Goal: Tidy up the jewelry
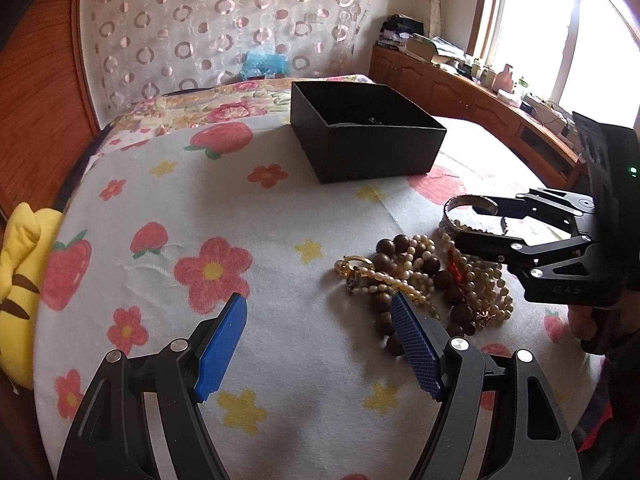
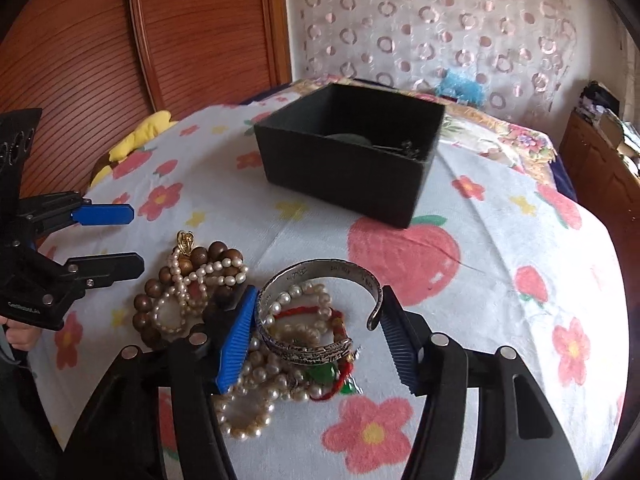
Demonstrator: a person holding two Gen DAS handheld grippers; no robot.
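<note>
Left gripper (image 1: 316, 344): it hovers low over the flowered blanket (image 1: 248, 216), jaws spread wide with nothing between the blue pads (image 1: 222, 348). In the right wrist view it enters from the left edge (image 2: 120, 236), pointing toward the jewelry, its tips just beside the brown beads.

Wooden bead strand (image 2: 160, 280): large round dark-brown beads, looped at the left side of the heap and tangled with pearls. In the left wrist view the beads (image 1: 404, 248) run down toward the left gripper's right finger.

Gold piece (image 2: 185, 242): small and shiny, at the far left tip of the heap, touching the beads.

Pearl strands (image 2: 248, 400): cream-white, several loops piled together, running under the bangle and out toward the camera.

Silver bangle (image 2: 320, 312): an open cuff with engraved marks inside the band and a patterned outer face, lying on top of the pearls. A red cord (image 2: 316, 312) and a green stone (image 2: 324, 374) show beneath it.

Black box (image 2: 352, 160): open-topped and square, standing on the blanket beyond the heap, well apart from it. Some small items lie inside; what they are cannot be told.

Right gripper (image 2: 316, 328): lowered over the heap, released, jaws parted on either side of the bangle. The left pad (image 2: 236, 340) touches the cuff; the right one sits just beside its open end. In the left wrist view it reaches in from the right (image 1: 480, 220).
</note>
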